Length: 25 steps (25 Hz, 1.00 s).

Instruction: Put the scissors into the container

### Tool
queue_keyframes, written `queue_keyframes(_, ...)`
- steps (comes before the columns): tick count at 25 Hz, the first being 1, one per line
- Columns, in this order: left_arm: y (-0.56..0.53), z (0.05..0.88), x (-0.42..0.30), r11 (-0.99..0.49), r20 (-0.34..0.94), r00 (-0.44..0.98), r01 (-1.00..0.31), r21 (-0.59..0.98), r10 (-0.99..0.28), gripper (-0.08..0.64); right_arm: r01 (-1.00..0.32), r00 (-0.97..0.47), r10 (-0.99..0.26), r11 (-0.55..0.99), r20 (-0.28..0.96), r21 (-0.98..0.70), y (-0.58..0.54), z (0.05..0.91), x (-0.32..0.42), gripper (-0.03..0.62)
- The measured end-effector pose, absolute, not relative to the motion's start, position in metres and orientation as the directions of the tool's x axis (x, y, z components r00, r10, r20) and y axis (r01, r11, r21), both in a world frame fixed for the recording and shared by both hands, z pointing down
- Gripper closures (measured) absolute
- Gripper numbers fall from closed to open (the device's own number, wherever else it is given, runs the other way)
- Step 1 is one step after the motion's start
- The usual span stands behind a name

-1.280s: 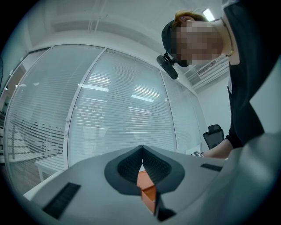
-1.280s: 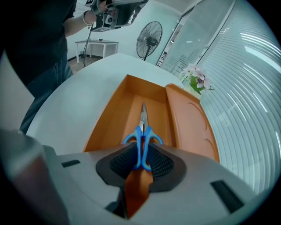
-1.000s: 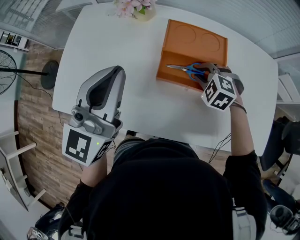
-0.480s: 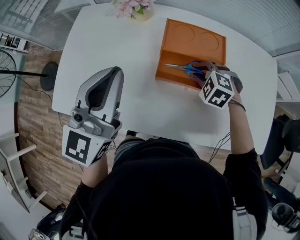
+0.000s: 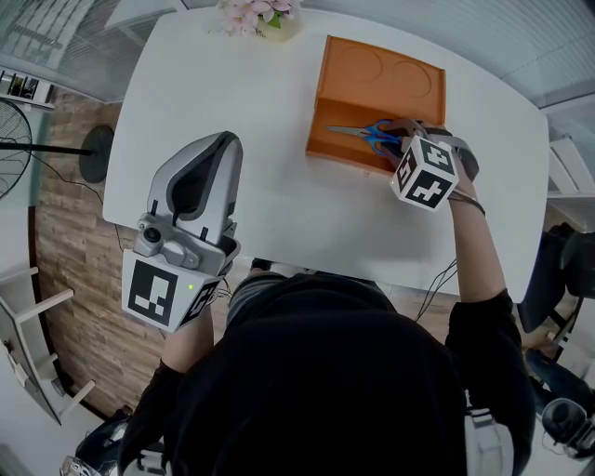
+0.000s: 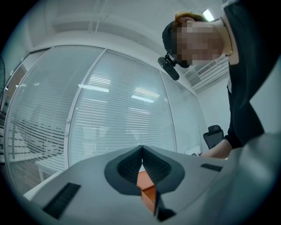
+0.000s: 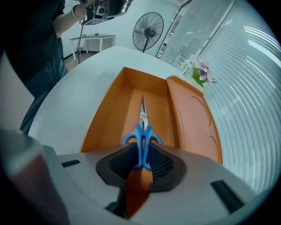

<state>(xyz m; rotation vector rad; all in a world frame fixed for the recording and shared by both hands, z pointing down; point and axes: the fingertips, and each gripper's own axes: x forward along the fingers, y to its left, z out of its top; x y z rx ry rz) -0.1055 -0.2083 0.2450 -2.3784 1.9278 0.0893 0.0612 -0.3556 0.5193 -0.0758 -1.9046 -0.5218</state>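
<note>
Blue-handled scissors [image 5: 365, 135] [image 7: 142, 132] hang inside the long trough of the orange container [image 5: 372, 74] [image 7: 109, 114], blades pointing along it away from my right gripper. My right gripper [image 5: 395, 141] [image 7: 141, 160] tilts steeply down over the container's near right end, shut on the scissors' blue handles. Whether the blade tips touch the trough floor I cannot tell. My left gripper [image 5: 226, 141] [image 6: 142, 151] hovers level at the table's front left, its pads meeting at the tips with nothing between them.
The white table [image 5: 260, 195] carries a vase of pink flowers [image 5: 260, 14] at its far edge. A floor fan [image 5: 19, 130] stands to the left on the wooden floor. The container's right half is a flat panel with two round recesses [image 7: 193, 118].
</note>
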Motion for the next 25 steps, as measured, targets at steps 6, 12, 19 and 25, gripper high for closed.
queue_keyframes(6,-0.207,0.244,-0.107,-0.201,-0.092,0.202,-0.979,-0.026,-0.975,0.547,0.295,-0.388,-0.189,0.902,0.902,0.315,-0.355,0.519,0.062,0.507)
queue_keyframes(12,-0.207,0.243,-0.105,-0.204,-0.092,0.205,-0.979,-0.027,-0.974,0.546,0.295,-0.385,-0.187,0.903,0.904,0.312,-0.355,0.518,0.062,0.507)
queue_keyframes(19,-0.208,0.246,-0.102,-0.207,-0.09,0.208,-0.978,-0.021,-0.974,0.547,0.289,-0.378,-0.184,0.907,0.907,0.305,-0.355,0.518,0.061,0.506)
queue_keyframes(25,-0.21,0.246,-0.096,-0.211,-0.09,0.212,-0.977,-0.019,-0.973,0.547,0.29,-0.392,-0.196,0.901,0.899,0.323,-0.354,0.518,0.062,0.505)
